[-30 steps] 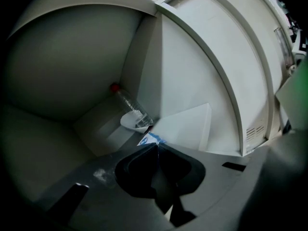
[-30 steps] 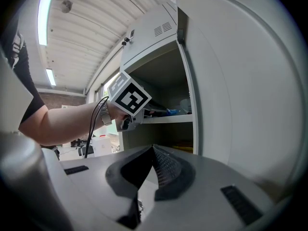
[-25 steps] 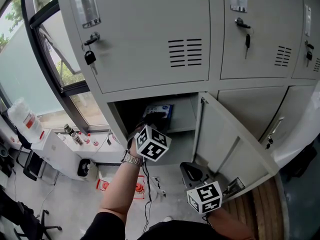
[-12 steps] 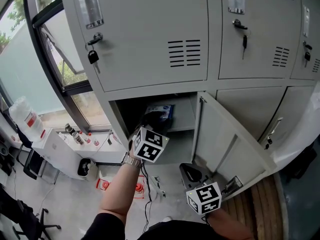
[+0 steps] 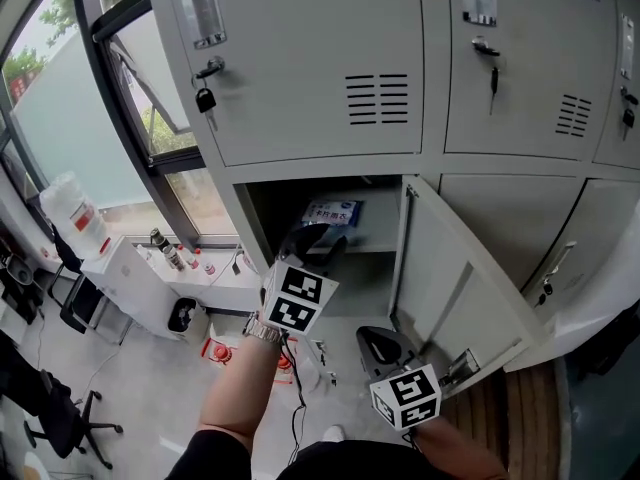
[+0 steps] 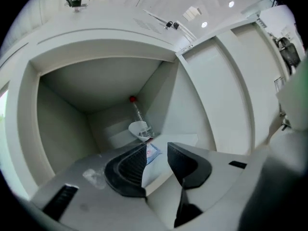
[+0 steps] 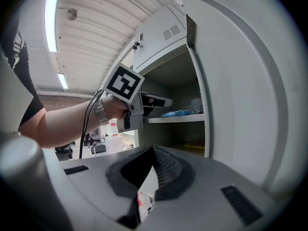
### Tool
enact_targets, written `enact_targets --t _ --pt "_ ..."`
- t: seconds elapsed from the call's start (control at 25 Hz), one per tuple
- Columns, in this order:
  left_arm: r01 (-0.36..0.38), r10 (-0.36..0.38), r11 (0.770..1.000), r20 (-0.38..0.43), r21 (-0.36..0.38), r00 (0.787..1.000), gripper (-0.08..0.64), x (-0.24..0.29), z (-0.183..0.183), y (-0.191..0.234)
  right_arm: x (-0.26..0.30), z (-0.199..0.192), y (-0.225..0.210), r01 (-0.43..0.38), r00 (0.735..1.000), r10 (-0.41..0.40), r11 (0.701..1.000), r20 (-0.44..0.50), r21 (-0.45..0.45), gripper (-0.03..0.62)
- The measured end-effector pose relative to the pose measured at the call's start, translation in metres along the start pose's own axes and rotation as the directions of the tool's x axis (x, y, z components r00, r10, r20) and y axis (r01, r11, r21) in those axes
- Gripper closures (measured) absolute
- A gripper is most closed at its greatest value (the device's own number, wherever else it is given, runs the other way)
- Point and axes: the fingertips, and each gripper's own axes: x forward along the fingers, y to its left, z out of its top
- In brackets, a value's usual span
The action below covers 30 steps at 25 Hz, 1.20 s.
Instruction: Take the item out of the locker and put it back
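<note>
The item is a blue-and-white packet (image 5: 333, 213) lying flat on the shelf of the open lower locker (image 5: 262, 208). My left gripper (image 5: 316, 238) hovers at the locker's mouth just in front of the packet, jaws open and empty. In the left gripper view the packet (image 6: 152, 151) shows through the gap of the left gripper (image 6: 156, 159), farther in and untouched. My right gripper (image 5: 383, 346) hangs low beside the open door, its jaws shut with nothing between them. The right gripper view shows the right gripper (image 7: 153, 149), the left gripper (image 7: 150, 100) and the packet (image 7: 178, 113).
The locker door (image 5: 460, 298) swings out to the right, close to my right gripper. A red-capped bottle (image 6: 136, 113) and a white cup (image 6: 138, 128) stand at the locker's back. Left of the lockers are a window, a white side table (image 5: 140, 278) and a water jug (image 5: 75, 213).
The left gripper's jaws have opened and let go of the packet, which now lies on the shelf. The gripper has drawn back slightly. The right gripper has stayed put.
</note>
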Motion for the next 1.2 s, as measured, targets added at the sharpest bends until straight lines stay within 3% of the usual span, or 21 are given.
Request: enact_targets --t 0.32,0.6,0.92,1.2 --pt "-0.08 0.079 0.994 -0.017 -0.074 0.997 0.425 -0.054 -0.004 -0.023 -0.025 -0.009 0.024 -0.127 0.992 0.127 0.992 -0.014 -0.012 0.54" --pt "-0.16 0.147 0.968 -0.08 -0.194 0.986 0.428 -0.113 -0.029 -0.061 -0.056 -0.018 0.059 -0.264 0.964 0.264 0.964 -0.02 -0.03 0.54" --pt "-0.266 0.228 0.92 -0.16 -0.289 0.96 0.528 -0.194 -0.065 -0.091 -0.072 -0.039 0.08 -0.338 0.94 0.338 0.941 -0.048 -0.007 0.54" --pt "-0.262 0.219 0.867 -0.147 -0.423 0.965 0.54 -0.239 -0.094 -0.116 -0.065 -0.046 0.091 -0.333 0.941 0.334 0.943 -0.057 0.025 0.54"
